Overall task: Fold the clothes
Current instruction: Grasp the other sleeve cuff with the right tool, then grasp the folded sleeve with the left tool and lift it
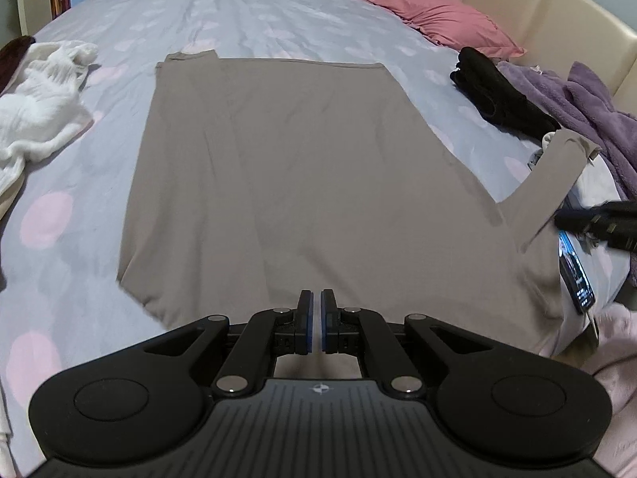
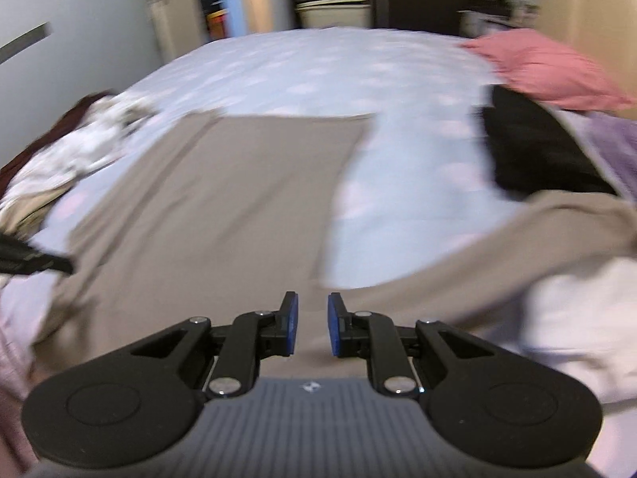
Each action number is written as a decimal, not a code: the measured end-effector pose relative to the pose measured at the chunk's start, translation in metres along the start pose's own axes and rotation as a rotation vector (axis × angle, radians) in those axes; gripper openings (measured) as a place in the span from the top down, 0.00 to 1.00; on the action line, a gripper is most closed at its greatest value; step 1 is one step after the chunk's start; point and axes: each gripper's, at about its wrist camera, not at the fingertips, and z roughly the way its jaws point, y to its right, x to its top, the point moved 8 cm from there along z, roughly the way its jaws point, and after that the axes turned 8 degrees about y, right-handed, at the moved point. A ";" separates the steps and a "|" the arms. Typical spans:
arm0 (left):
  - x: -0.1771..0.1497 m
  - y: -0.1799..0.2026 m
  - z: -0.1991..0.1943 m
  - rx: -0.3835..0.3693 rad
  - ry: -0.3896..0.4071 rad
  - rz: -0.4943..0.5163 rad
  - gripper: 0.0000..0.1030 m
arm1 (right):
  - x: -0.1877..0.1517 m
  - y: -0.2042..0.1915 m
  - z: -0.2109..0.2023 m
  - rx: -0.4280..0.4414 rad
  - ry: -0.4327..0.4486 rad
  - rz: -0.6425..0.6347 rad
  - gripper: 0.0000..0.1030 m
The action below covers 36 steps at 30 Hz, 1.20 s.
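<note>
Left wrist: the left gripper hangs clenched and empty over the taupe shirt, spread flat on the bed.

Right wrist: the right gripper, slightly parted, grasps nothing; a careless reach might drag the sleeve askew.

Taupe shirt flat on the bed, partly folded.
In front of me it lies smooth: one side is folded inward along a diagonal crease, the other sleeve sticks out toward the bed edge, and its cuff is turned up.
</note>
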 end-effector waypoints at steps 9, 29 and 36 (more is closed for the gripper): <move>0.006 0.012 0.020 0.012 -0.025 0.012 0.99 | 0.022 0.160 -0.018 -0.279 0.078 0.195 0.82; -0.001 0.008 0.044 0.059 -0.093 0.018 0.99 | 0.070 0.224 -0.016 -0.355 0.274 0.341 0.98; 0.003 0.015 0.036 0.031 -0.059 0.024 0.99 | 0.104 0.101 -0.051 -0.164 0.346 0.117 0.98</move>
